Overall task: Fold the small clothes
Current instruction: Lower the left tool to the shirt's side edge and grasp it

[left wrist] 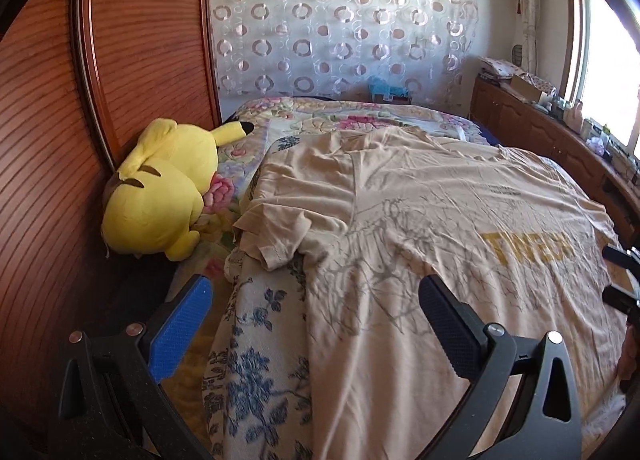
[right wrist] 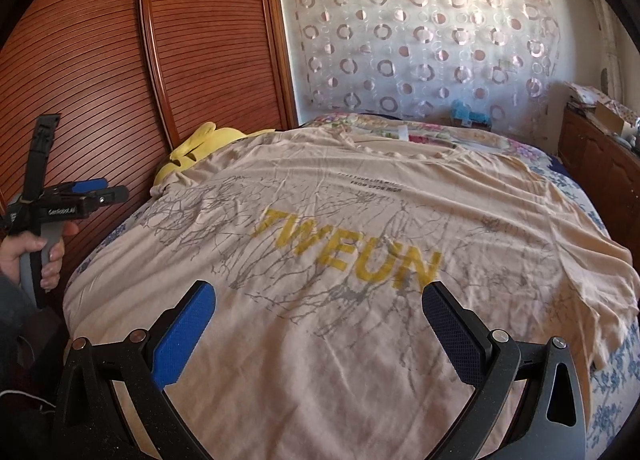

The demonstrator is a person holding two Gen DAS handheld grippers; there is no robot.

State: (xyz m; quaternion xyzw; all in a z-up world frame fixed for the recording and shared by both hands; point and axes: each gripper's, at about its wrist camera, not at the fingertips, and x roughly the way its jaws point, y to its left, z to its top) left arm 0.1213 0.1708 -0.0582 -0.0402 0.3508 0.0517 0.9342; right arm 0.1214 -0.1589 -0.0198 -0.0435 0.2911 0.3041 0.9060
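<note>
Beige cotton T-shirt (right wrist: 360, 252) with grey branch print and yellow lettering lies spread flat, print up, on the floral blue-and-white bedspread (left wrist: 256, 372), reaching ahead of and beneath both sets of jaws. The right gripper (right wrist: 320, 324) hangs level over the hem end, jaws wide and empty, lettering just beyond its tips. The left gripper (left wrist: 316, 316), gripped by a bare hand (right wrist: 36, 256) on its grey handle, stands wide too, straddling the shirt's side edge, a folded sleeve ahead.
</note>
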